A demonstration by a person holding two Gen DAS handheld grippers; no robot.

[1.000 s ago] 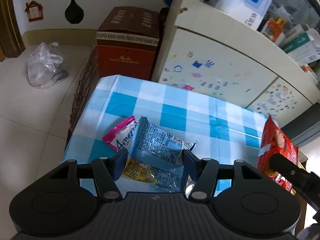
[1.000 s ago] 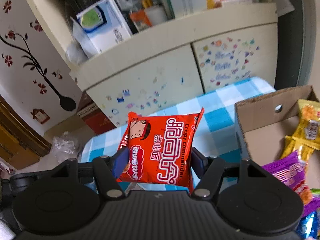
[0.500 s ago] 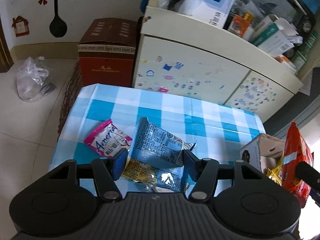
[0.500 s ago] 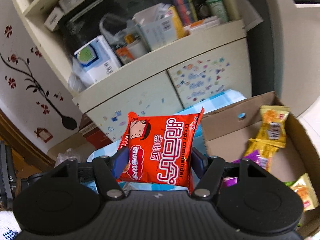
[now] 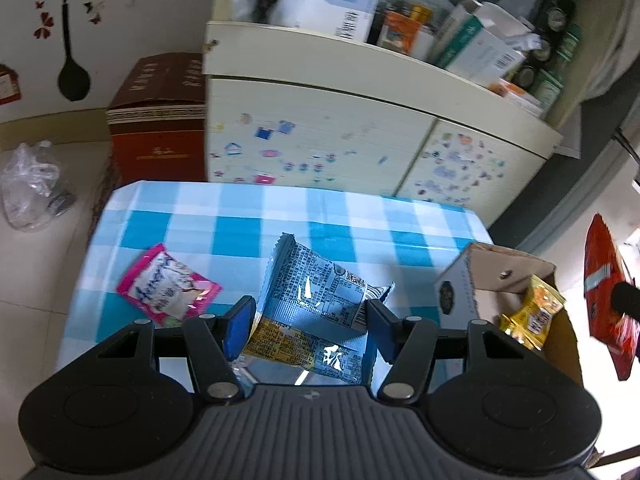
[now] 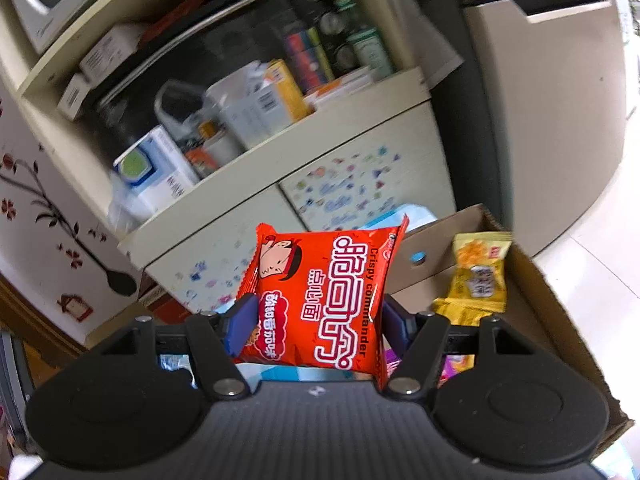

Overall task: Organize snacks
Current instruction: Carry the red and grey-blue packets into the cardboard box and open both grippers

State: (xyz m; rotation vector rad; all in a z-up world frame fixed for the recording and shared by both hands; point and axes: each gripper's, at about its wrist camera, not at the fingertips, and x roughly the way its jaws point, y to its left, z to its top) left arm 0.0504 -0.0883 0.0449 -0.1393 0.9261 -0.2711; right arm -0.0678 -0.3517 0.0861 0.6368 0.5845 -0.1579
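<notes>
My left gripper (image 5: pixel 310 320) is shut on a silver-blue snack packet (image 5: pixel 316 300), held above the blue-checked tablecloth (image 5: pixel 240 220). A pink snack packet (image 5: pixel 168 286) lies on the cloth to its left. My right gripper (image 6: pixel 316 322) is shut on a red instant-noodle packet (image 6: pixel 320 296), which also shows at the right edge of the left wrist view as the red packet (image 5: pixel 602 280). It hangs over an open cardboard box (image 6: pixel 532 292) that holds a yellow snack packet (image 6: pixel 478 276) and a purple one (image 6: pixel 456 362). The same box (image 5: pixel 476 276) stands at the table's right end.
A cream cabinet (image 5: pixel 320 140) with stickers and cluttered shelves stands behind the table. A dark red carton (image 5: pixel 156 120) and a plastic bag (image 5: pixel 30 188) sit on the floor to the left. A white fridge (image 6: pixel 540 80) rises at the right.
Both grippers have swung to the right with their packets. The cardboard box has come into the left wrist view, and the red packet now hangs over the box's opening.
</notes>
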